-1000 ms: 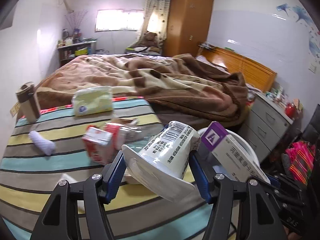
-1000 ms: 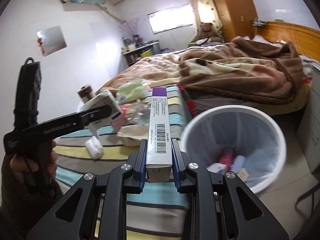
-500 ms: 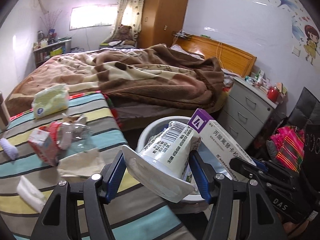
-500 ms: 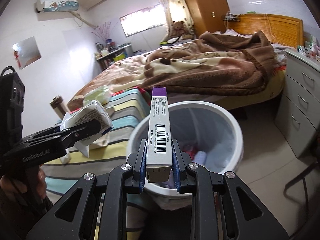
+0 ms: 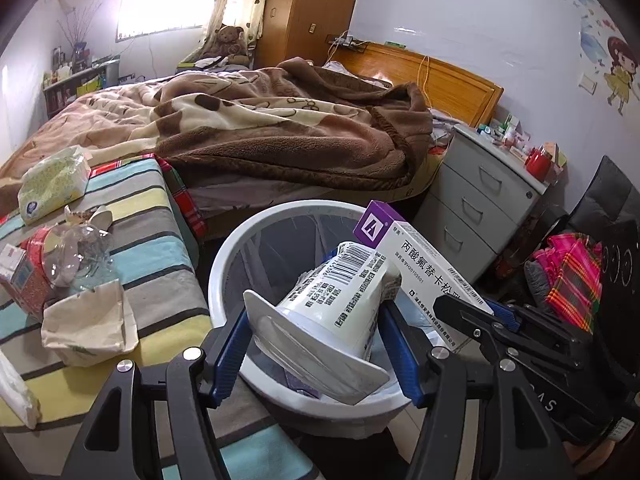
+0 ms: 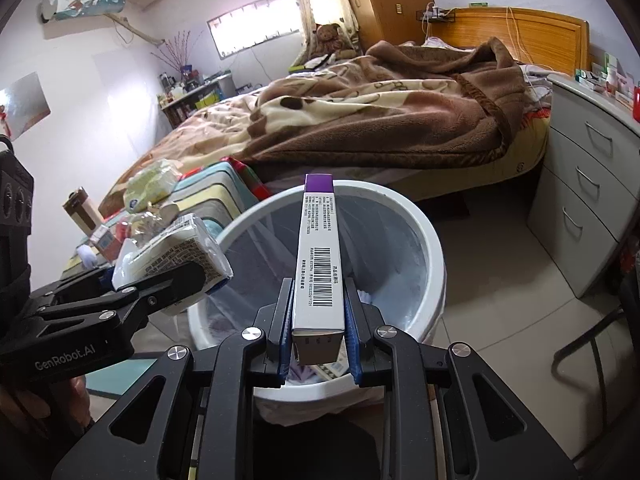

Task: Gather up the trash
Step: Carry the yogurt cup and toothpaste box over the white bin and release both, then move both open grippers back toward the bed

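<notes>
My left gripper point(image 5: 316, 332) is shut on a white plastic cup point(image 5: 340, 300) with a barcode and holds it over the white trash bin point(image 5: 224, 256). My right gripper point(image 6: 318, 320) is shut on a long white medicine box with a purple end point(image 6: 318, 248), also above the bin point(image 6: 432, 240). The box shows in the left wrist view point(image 5: 424, 268), just right of the cup. The cup shows in the right wrist view point(image 6: 180, 248) at the bin's left rim. Some trash lies at the bin's bottom.
A striped bench point(image 5: 152, 240) left of the bin carries a crumpled paper bag point(image 5: 88, 324), a clear plastic wrapper point(image 5: 76, 256), a red carton point(image 5: 24, 280) and a tissue pack point(image 5: 52, 184). A bed with a brown blanket point(image 5: 280, 120) lies behind. Grey drawers point(image 5: 480, 200) stand at the right.
Both grippers have moved right from the striped bench to above the trash bin, each still holding its item.
</notes>
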A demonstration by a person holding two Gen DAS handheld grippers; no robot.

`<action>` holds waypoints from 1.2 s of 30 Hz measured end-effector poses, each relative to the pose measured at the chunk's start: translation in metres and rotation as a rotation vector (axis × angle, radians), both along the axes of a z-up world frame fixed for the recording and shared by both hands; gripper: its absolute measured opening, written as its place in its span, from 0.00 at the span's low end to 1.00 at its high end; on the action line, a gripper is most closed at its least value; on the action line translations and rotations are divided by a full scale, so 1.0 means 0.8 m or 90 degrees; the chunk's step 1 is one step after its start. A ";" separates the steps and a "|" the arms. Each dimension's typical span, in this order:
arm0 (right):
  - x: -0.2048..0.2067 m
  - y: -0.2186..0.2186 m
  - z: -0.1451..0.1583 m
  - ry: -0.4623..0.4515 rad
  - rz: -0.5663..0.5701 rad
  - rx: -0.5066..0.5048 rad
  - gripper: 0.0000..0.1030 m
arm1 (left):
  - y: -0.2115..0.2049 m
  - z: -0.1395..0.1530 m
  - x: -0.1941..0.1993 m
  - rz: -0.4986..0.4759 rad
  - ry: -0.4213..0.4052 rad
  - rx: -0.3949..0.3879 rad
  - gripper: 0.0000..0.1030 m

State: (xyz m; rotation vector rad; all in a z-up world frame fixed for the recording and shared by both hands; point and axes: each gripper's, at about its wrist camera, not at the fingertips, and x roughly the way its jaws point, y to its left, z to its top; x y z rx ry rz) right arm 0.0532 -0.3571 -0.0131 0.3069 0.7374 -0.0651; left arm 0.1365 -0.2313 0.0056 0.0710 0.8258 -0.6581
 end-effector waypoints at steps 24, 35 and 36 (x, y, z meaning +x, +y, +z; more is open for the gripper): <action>-0.003 0.004 0.004 -0.008 -0.006 0.021 0.56 | 0.039 0.013 -0.006 0.031 0.002 -0.017 0.72; 0.005 0.045 0.016 -0.041 0.048 0.018 0.60 | 0.119 0.021 -0.012 0.110 -0.011 -0.033 0.72; 0.006 0.049 0.016 -0.043 0.054 0.019 0.61 | 0.127 0.021 -0.011 0.118 -0.011 -0.035 0.72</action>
